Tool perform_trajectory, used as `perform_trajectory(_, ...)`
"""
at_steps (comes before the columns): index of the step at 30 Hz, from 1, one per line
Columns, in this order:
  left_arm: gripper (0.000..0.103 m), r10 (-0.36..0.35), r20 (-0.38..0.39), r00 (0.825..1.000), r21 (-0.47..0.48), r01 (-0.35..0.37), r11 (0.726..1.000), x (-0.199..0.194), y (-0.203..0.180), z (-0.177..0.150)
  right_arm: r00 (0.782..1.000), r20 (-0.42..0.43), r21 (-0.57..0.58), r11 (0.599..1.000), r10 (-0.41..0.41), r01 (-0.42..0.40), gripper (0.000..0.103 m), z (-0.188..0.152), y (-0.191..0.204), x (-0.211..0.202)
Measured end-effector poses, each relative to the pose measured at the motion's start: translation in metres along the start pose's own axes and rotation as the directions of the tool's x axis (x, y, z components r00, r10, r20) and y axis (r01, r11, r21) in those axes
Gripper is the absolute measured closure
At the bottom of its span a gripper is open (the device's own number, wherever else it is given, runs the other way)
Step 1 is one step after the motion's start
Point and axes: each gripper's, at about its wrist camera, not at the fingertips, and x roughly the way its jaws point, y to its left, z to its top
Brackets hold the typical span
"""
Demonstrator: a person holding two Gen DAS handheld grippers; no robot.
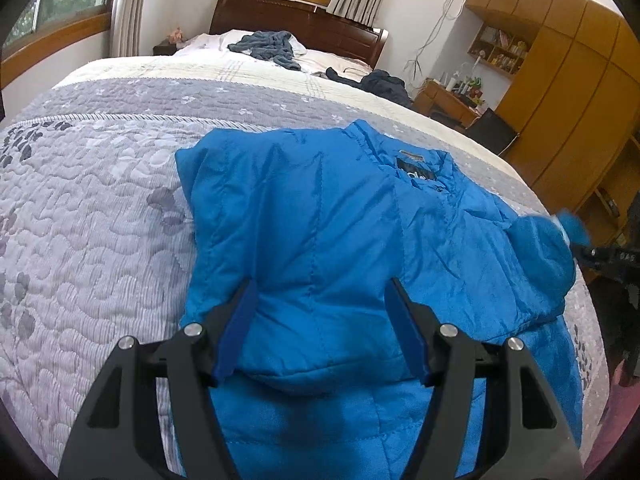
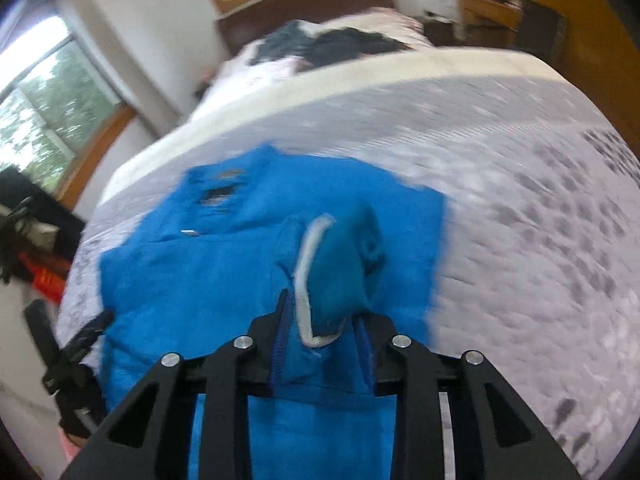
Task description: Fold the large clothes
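Lying spread on the quilted grey bedspread point(image 1: 100, 216) is the blue puffer jacket point(image 1: 320, 216), collar and dark neck label point(image 1: 416, 168) toward the headboard point(image 1: 296, 20), hem toward the cameras. Its fabric is shiny, stitched in panels, softly puffed. Wide bare quilt lies off the jacket's left edge, and more runs between the collar and the pillows; the right edge sits close to the side of the bed, where the wooden wardrobe point(image 1: 576, 92) stands. Beyond the collar, a crumpled grey-blue garment point(image 1: 272, 46) and a dark one point(image 1: 384, 82) rest near the headboard.

Left gripper point(image 1: 322, 312) hangs low over the jacket's lower body, blue-padded jaws spread wide, nothing between them. Right gripper point(image 2: 322, 320) is pinching a sleeve cuff point(image 2: 340, 268), white-trimmed, teal lining showing, lifted above the jacket's front. That view is blurred.
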Motion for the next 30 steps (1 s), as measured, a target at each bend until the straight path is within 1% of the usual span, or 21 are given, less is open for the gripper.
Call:
perform_trajectory(1,0.038,0.004,-0.001,1.0,0.0,-0.004,1.0,-0.001,-0.001,0.0,1.0,-0.003,0.025,1.0,-0.009,0.009,0.071,-0.001,-0.013,0.0)
perform_trajectory(3,0.038,0.021,-0.001,1.0,-0.01,-0.021,1.0,-0.007,-0.003,0.001,0.999,0.019,0.043,0.999,-0.033,0.032,0.071,-0.004,-0.029,-0.006)
perform_trajectory(4,0.038,0.027,0.006,1.0,-0.012,-0.027,1.0,-0.011,-0.004,0.002,0.998,0.046,0.044,0.998,-0.049,0.047,0.071,-0.006,-0.035,-0.012)
perform_trajectory(5,0.038,0.035,0.019,0.999,-0.009,-0.034,0.999,-0.016,-0.007,0.003,0.997,0.068,0.042,0.998,-0.046,0.043,0.071,-0.006,-0.037,-0.018)
perform_trajectory(7,0.037,0.042,0.053,0.998,0.02,-0.043,0.999,-0.026,-0.017,0.006,0.994,0.106,0.023,1.0,-0.008,0.006,0.07,-0.006,-0.035,-0.027)
perform_trajectory(9,0.036,0.041,0.068,0.997,0.048,-0.045,0.998,-0.031,-0.028,0.006,0.992,0.119,-0.034,0.999,0.033,-0.029,0.069,-0.005,-0.021,-0.029)
perform_trajectory(12,0.036,0.026,0.049,0.998,0.07,-0.029,0.997,-0.025,-0.038,0.002,0.993,0.089,-0.09,0.994,0.077,-0.069,0.069,-0.005,-0.005,-0.017)
perform_trajectory(14,0.036,0.05,0.021,0.999,0.064,-0.051,0.997,-0.015,-0.036,-0.002,0.995,0.064,-0.101,0.993,0.073,-0.066,0.069,-0.004,0.001,-0.004)
perform_trajectory(16,0.036,0.065,0.001,0.998,0.045,-0.065,0.997,-0.007,-0.027,-0.004,0.998,0.037,-0.089,0.995,0.057,-0.053,0.069,-0.006,0.0,0.012)
perform_trajectory(19,0.037,0.058,-0.008,0.998,0.024,-0.058,0.998,-0.002,-0.014,-0.004,0.998,-0.006,-0.066,0.996,0.057,-0.057,0.069,-0.009,-0.007,0.032)
perform_trajectory(22,0.037,0.045,-0.011,0.999,0.012,-0.045,0.999,0.0,-0.01,-0.004,0.998,-0.019,-0.06,0.996,0.065,-0.066,0.069,-0.013,-0.012,0.047)
perform_trajectory(26,0.037,0.072,-0.014,0.997,0.032,-0.072,0.997,0.0,-0.015,-0.005,0.996,-0.022,-0.041,0.996,0.083,-0.084,0.068,-0.012,-0.015,0.048)
perform_trajectory(28,0.037,0.084,-0.021,0.996,0.03,-0.084,0.996,-0.011,-0.017,-0.006,0.995,-0.002,-0.052,0.994,0.098,-0.098,0.068,-0.015,-0.014,0.036)
perform_trajectory(30,0.036,0.074,-0.013,0.997,0.026,-0.074,0.997,-0.026,-0.017,-0.009,0.99,0.023,-0.075,0.988,0.137,-0.135,0.063,-0.022,-0.013,0.015)
